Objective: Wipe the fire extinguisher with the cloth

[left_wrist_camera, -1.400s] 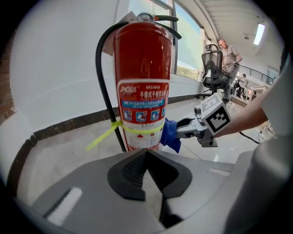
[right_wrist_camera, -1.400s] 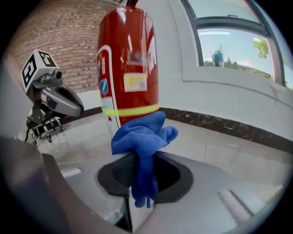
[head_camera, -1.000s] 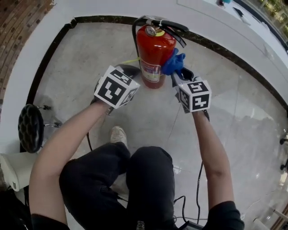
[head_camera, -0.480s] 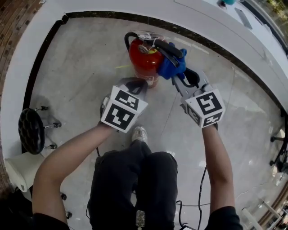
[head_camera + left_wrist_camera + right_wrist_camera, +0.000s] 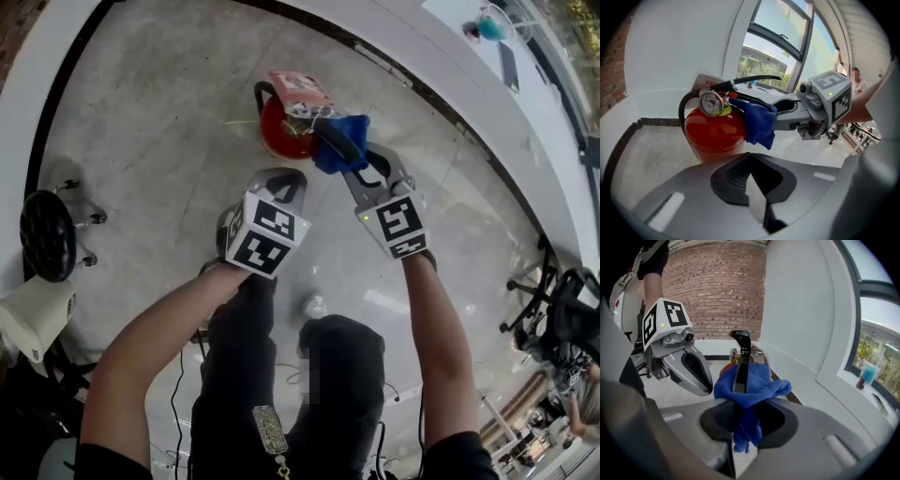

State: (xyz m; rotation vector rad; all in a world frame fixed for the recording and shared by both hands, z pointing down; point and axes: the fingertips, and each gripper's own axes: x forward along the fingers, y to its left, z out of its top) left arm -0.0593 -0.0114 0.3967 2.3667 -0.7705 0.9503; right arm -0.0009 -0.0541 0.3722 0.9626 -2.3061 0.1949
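Polished grey stone floor (image 5: 141, 141) with a dark border strip, closed off by a curved white wall; a brick wall and a window stand beyond.

One red fire extinguisher (image 5: 278, 136) stands upright on this floor. Its long axis is vertical, so the head view looks almost straight down it. It lies ahead of and below both tools.

The right gripper (image 5: 356, 169) has its jaws clamped on the one blue cloth (image 5: 339, 145). The free folds of the cloth bunch round the black lever (image 5: 740, 362) at the extinguisher's head, and one end hangs down beneath the jaws.

The left gripper (image 5: 281, 180) has its jaws pressed together with nothing between them. It hangs just short of the cylinder on the near side, apart from it, with the pressure gauge (image 5: 710, 103) directly ahead.

The right gripper is therefore the nearer of the two, meeting the extinguisher through the cloth at the top. The red cylinder wall lies below and slightly to the left of that contact, so a wipe of the body would probably run downward along the upright axis.

Count: one extinguisher, one cloth, two grippers.
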